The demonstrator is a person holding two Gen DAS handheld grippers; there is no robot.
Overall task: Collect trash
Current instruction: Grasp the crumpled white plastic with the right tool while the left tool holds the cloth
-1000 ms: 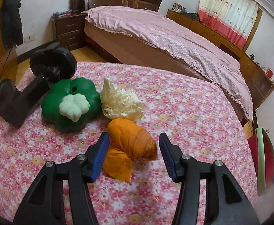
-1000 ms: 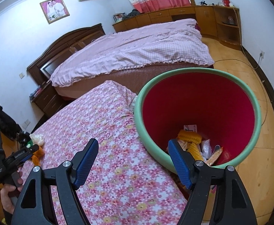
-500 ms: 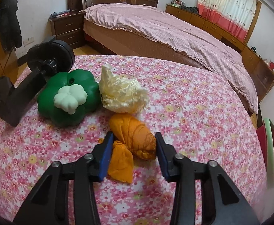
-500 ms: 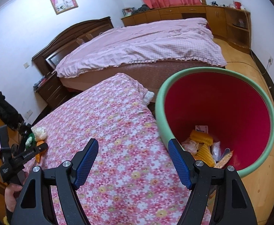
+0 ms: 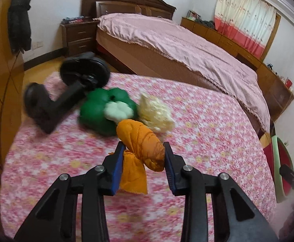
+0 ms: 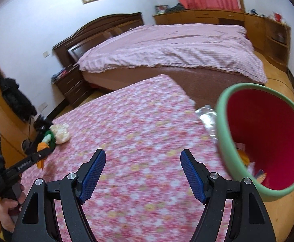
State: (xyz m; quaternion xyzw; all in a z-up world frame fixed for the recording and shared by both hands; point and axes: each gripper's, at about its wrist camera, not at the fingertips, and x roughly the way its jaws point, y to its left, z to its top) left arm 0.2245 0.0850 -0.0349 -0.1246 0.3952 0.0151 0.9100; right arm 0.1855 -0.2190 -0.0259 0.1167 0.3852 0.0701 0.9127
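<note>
Orange wad: a crumpled orange wrapper or cloth (image 5: 141, 143), pinched between the 2 blue pads of the left claw; a flat tail of it hangs down below the pads. It appears lifted just off the flowered cloth, at the near left part of the desk.
Left claw (image 5: 143, 161): jaws closing, narrowed to a small gap, both pads pressing on the orange wad. In the right wrist view it shows at the far left edge, held by a hand (image 6: 8, 209) gripping its handle, orange scrap visible at its tip.
Cream wad: a crumpled pale yellow ball (image 5: 156, 114) lying on the desk just behind the orange wad, beside the green toy.
Green toy: a green clover-shaped object (image 5: 98, 111) with a white flower-shaped centre, on the desk, touching or nearly touching the cream wad.
Black stand: a black device with a round disc (image 5: 74, 86) lying on its side at the far left of the desk, next to the green toy.
Desk: covered with a pink flowered cloth (image 6: 147, 121).
Right claw (image 6: 142, 173): jaws wide apart, nothing between them, hovering over bare cloth.
Bin: a green-rimmed bucket with red inside (image 6: 221, 125) at the right edge of the desk, scraps of trash at its bottom.
Foil: a crinkled silvery piece (image 6: 206, 117) between desk edge and bin.
Bed: pink cover (image 5: 187, 42), beyond the desk.
</note>
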